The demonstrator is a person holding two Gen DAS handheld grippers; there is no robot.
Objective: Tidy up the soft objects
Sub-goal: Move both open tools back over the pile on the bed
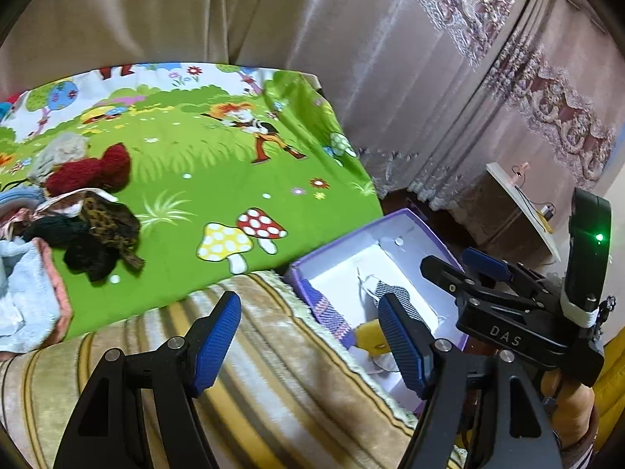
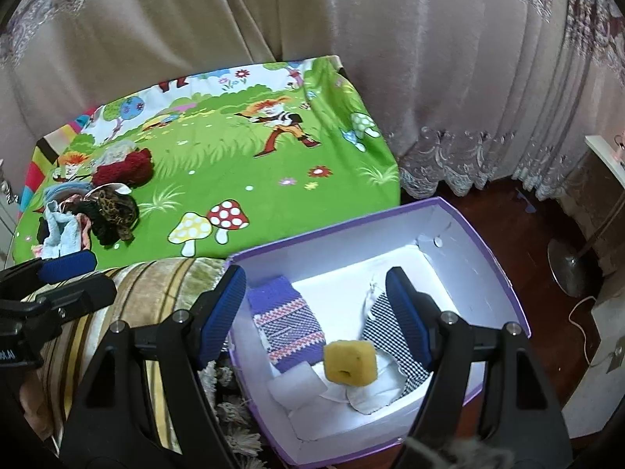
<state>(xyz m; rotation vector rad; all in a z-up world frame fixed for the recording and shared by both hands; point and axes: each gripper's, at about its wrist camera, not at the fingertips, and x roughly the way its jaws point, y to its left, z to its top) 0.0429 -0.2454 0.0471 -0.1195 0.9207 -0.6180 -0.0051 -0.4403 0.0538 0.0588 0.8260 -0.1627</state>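
My right gripper hangs over the purple box, jaws spread wide and holding nothing. Between and below them lie a yellow sponge cube, a purple knitted piece, a checked cloth and white pads. I judge these are sorted already and the box is the collecting place, set low at the bed's edge so things can be dropped in.

My left gripper is likewise wide open and empty, above the striped blanket, the box just off its right finger.

The unsorted heap lies far ahead and left of both pairs of jaws: a dark red knit, a grey one, a leopard-print cloth, black fabric and a pale blue towel. All rest on a green cartoon sheet printed with mushrooms.

Beige curtains with lace hems close the room behind; dark wooden floor shows right of the box.
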